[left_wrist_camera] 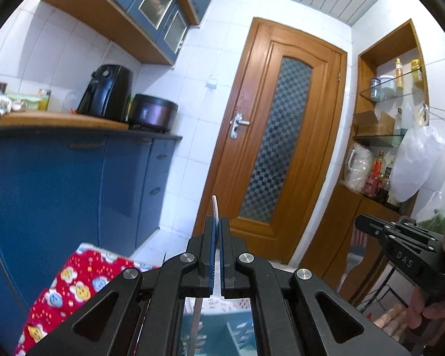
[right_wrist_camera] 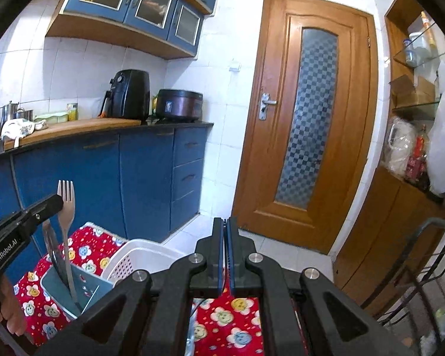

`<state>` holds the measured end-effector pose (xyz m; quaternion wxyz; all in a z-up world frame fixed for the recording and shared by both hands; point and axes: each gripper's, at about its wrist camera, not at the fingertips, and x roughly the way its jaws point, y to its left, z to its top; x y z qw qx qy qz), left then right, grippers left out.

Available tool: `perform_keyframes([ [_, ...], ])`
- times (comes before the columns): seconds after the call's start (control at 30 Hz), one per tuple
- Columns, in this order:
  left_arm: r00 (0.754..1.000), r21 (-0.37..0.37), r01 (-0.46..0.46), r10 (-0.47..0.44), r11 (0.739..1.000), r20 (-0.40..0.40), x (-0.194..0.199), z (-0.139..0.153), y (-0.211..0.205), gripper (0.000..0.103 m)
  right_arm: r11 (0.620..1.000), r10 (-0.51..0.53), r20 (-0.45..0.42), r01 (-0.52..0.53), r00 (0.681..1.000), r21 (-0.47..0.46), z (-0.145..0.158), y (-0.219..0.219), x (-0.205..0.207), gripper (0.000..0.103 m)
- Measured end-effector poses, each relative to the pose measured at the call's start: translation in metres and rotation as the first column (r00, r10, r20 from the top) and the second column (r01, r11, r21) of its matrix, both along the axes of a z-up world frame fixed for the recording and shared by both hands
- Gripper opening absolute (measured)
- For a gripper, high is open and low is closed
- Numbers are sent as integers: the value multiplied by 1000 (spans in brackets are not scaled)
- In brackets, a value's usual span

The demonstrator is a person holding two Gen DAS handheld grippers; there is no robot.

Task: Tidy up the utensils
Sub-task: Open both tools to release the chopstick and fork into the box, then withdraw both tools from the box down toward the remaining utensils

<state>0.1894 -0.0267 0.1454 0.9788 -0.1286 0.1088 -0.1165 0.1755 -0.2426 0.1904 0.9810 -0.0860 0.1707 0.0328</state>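
Observation:
My left gripper (left_wrist_camera: 217,225) is shut on a thin metal fork, seen edge-on: its pale tip (left_wrist_camera: 215,204) sticks up above the fingers and the handle (left_wrist_camera: 195,320) hangs below. In the right wrist view the same gripper (right_wrist_camera: 49,203) holds the fork (right_wrist_camera: 66,204) upright, tines up, with its handle down inside a teal utensil holder (right_wrist_camera: 86,290). A knife (right_wrist_camera: 52,252) stands in that holder beside it. My right gripper (right_wrist_camera: 225,225) is shut and empty, raised above the red flowered cloth (right_wrist_camera: 228,326). It shows at the right of the left wrist view (left_wrist_camera: 370,225).
A white perforated basket (right_wrist_camera: 133,258) sits behind the holder on the cloth. Blue cabinets (right_wrist_camera: 103,184) with a countertop carrying an air fryer (right_wrist_camera: 127,93) and a cooker (right_wrist_camera: 178,103) stand to the left. A wooden door (right_wrist_camera: 308,118) is ahead, shelves (right_wrist_camera: 415,95) to the right.

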Motion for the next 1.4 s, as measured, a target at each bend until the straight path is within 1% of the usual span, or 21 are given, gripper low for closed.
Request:
perform_keyframes([
  [0.07, 1000, 6, 0, 0, 1000, -18, 0, -8, 1, 1, 1000, 9, -18, -8, 1000, 10, -9, 3, 2, 4],
  [0.27, 998, 14, -5, 6, 1000, -62, -2, -26, 4, 2, 996, 55, -76, -49, 996, 79, -29, 5, 8, 5],
  [0.5, 997, 34, 0, 2, 999, -83, -8, -32, 3, 2, 985, 108, -106, -92, 988, 145, -38, 9, 7, 6],
  [0.6, 996, 53, -3, 8, 999, -92, -10, -31, 2, 3, 972, 135, -109, -111, 985, 206, -35, 5, 4, 16],
  [0.63, 995, 62, -6, 12, 998, -97, -11, -30, 1, 5, 968, 141, -107, -114, 984, 225, -33, 3, 3, 20],
  [0.7, 994, 68, -9, 16, 998, -106, -13, -28, 2, 12, 962, 148, -98, -120, 984, 244, -29, 2, 0, 23],
  [0.77, 993, 66, -8, 16, 998, -113, -16, -26, 3, 28, 958, 152, -88, -125, 985, 257, -26, -1, -3, 26],
  [0.83, 994, 63, -14, 21, 998, -111, -20, -23, 6, 35, 952, 157, -80, -129, 984, 276, -22, -3, -9, 27],
  [1.03, 991, 66, -8, 17, 998, -130, -34, -15, 11, 36, 934, 165, -57, -137, 985, 330, -10, -13, -27, 29],
  [1.17, 989, 66, 2, 7, 998, -145, -46, -11, 17, 37, 925, 175, -74, -138, 982, 354, -12, -18, -43, 30],
  [1.4, 984, 72, 32, -19, 997, -178, -67, -10, 18, 37, 929, 181, -132, -125, 975, 348, -22, -17, -70, 30],
])
